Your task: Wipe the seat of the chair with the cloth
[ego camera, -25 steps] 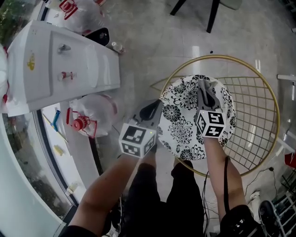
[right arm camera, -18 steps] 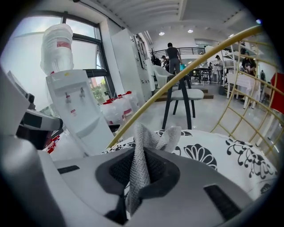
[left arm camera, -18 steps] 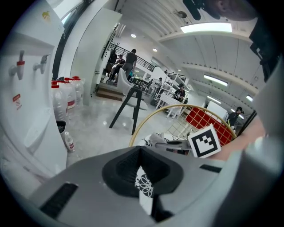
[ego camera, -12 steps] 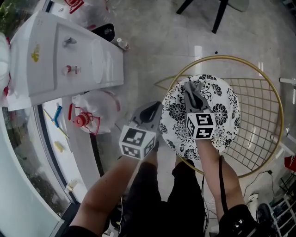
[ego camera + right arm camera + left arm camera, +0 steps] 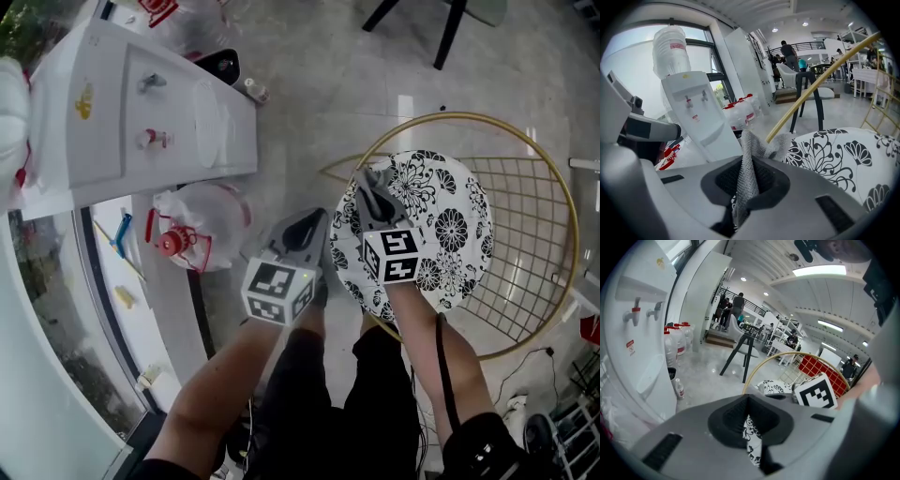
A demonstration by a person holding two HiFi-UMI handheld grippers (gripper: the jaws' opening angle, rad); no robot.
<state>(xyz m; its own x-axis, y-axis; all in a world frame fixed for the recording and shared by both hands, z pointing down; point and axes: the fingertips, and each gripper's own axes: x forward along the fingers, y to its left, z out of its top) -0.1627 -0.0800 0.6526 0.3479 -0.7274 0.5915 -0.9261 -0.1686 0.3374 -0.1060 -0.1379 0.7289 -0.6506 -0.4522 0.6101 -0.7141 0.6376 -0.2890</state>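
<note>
Here, right claw (image 5: 746,185) pinches cloth (image 5: 749,154) on floral seat (image 5: 445,220).

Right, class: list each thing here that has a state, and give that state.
Right gripper: fingers shut on the cloth.
Cloth: bunched, lying on the seat.
Left gripper: fingers shut, holding nothing, beside the seat.
Water dispenser: bottle fitted on top.
Water jug: red cap on.

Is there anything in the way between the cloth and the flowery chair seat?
No, nothing visible. The right gripper holds the grey mesh cloth in its fingers, and the cloth lies right against the left edge of the round black-and-white flowered seat cushion.
</note>
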